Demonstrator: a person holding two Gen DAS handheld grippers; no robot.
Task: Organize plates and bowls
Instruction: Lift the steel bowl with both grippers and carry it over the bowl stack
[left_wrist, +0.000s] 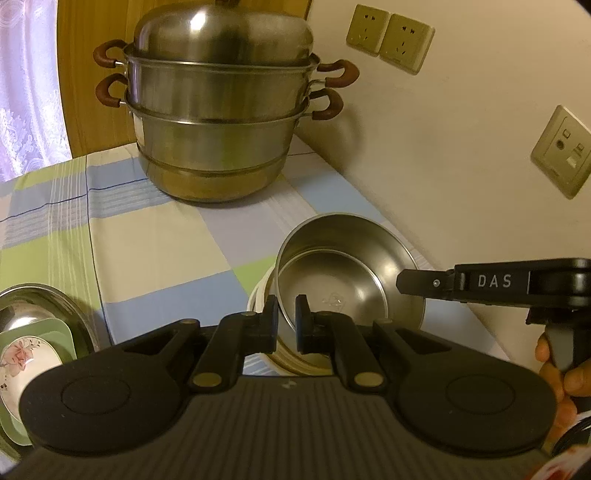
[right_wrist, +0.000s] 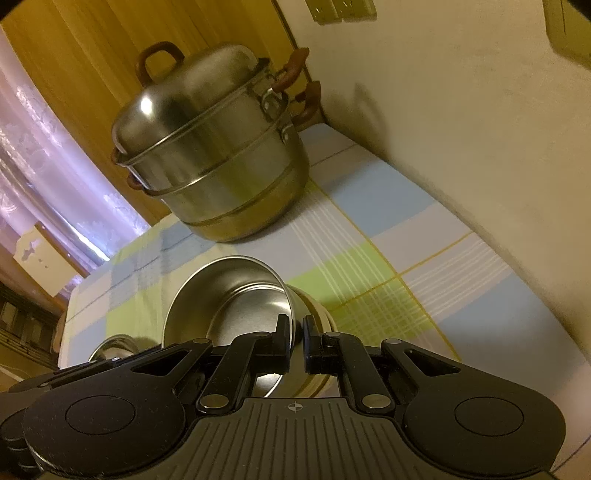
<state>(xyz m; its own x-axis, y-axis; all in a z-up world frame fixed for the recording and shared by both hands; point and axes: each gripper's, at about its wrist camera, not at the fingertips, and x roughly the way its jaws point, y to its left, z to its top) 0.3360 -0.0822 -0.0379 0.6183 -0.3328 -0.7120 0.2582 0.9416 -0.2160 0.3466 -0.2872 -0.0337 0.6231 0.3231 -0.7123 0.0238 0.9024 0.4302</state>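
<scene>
A round stainless-steel bowl (left_wrist: 347, 273) sits tilted inside a cream-white ceramic bowl (left_wrist: 258, 299) on the surface (left_wrist: 155, 243), which is covered by a checked blue, green and cream cloth. In the left wrist view the pair lies at about 4 o'clock from centre, close to the cream wall (left_wrist: 461, 147).

The left hand-held gripper (left_wrist: 286, 317) pinches the steel bowl's near rim, one finger outside the wall and one inside. The right hand-held gripper (right_wrist: 296, 339) pinches the same bowl's rim on its wall-side edge; its black body, lettered "DAS", enters the left wrist view from 3 o'clock.

At 12 o'clock stands a tall two-tier stainless-steel steamer pot (left_wrist: 221, 107) with a domed lid and brown handles, well apart from the bowls. At 8 o'clock, at the frame edge, a steel dish (left_wrist: 70, 317) holds a pale green square plate (left_wrist: 59, 326) and a floral white plate (left_wrist: 26, 362).
</scene>
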